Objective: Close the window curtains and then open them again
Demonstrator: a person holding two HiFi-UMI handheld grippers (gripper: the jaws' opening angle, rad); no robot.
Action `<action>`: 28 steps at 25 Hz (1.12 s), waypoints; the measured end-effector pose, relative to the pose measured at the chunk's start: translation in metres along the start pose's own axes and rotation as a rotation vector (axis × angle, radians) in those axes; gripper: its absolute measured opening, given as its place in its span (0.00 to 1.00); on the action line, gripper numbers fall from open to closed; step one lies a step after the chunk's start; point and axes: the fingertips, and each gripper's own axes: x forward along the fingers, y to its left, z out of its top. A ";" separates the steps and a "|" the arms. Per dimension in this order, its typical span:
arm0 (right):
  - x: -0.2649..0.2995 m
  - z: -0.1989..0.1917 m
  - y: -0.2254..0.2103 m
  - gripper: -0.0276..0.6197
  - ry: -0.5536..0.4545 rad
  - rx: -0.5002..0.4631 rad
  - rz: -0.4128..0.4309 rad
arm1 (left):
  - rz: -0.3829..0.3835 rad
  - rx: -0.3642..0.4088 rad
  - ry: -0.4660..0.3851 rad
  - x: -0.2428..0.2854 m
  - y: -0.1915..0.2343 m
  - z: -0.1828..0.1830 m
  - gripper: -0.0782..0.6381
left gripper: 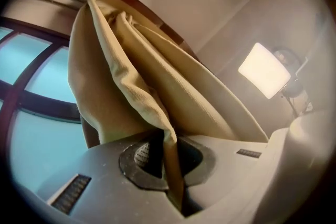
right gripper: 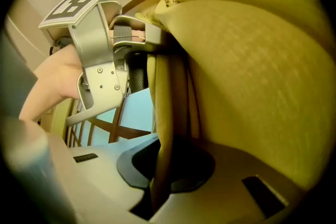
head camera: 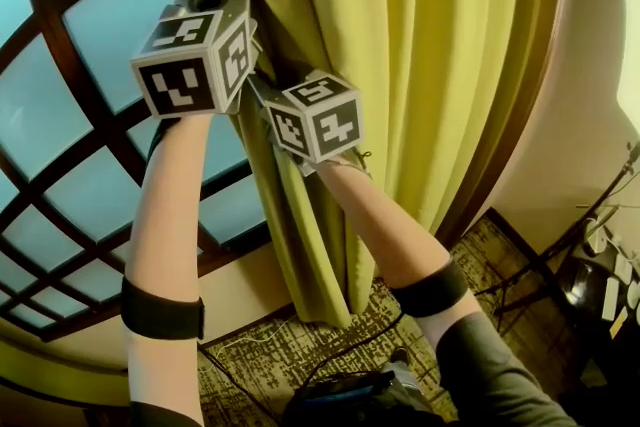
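Both claws are clamped shut on the curtain [head camera: 400,45] right now. The left gripper [left gripper: 167,165] has a thin fold of the edge pinched between its jaws, and the right gripper [right gripper: 157,165] has the same edge, right next to the left one. The curtain hangs bunched at the right side of the window [head camera: 60,95], so most of the glass is bare. My worry is that each grip only has a skinny bit of fabric, so a hard sideways tug could let it slide straight out of the jaws. The grips also sit close together, which means one small patch drags all those heavy folds. Any pull that goes downward would load the top fixing instead. I can't see how it hangs up there, so no idea how freely it runs.
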 end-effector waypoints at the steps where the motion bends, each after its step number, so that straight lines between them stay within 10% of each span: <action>1: -0.003 0.002 -0.008 0.09 -0.003 -0.003 -0.003 | -0.001 0.001 -0.005 0.006 -0.004 0.002 0.11; 10: -0.039 0.024 -0.094 0.09 -0.034 -0.013 -0.040 | -0.002 -0.007 -0.055 0.072 -0.055 0.022 0.11; 18: -0.083 -0.014 -0.189 0.09 0.038 0.028 -0.150 | -0.234 0.046 0.045 0.152 -0.183 -0.016 0.11; 28: -0.143 -0.007 -0.267 0.09 0.041 -0.012 -0.202 | -0.208 -0.056 -0.012 0.195 -0.228 0.001 0.11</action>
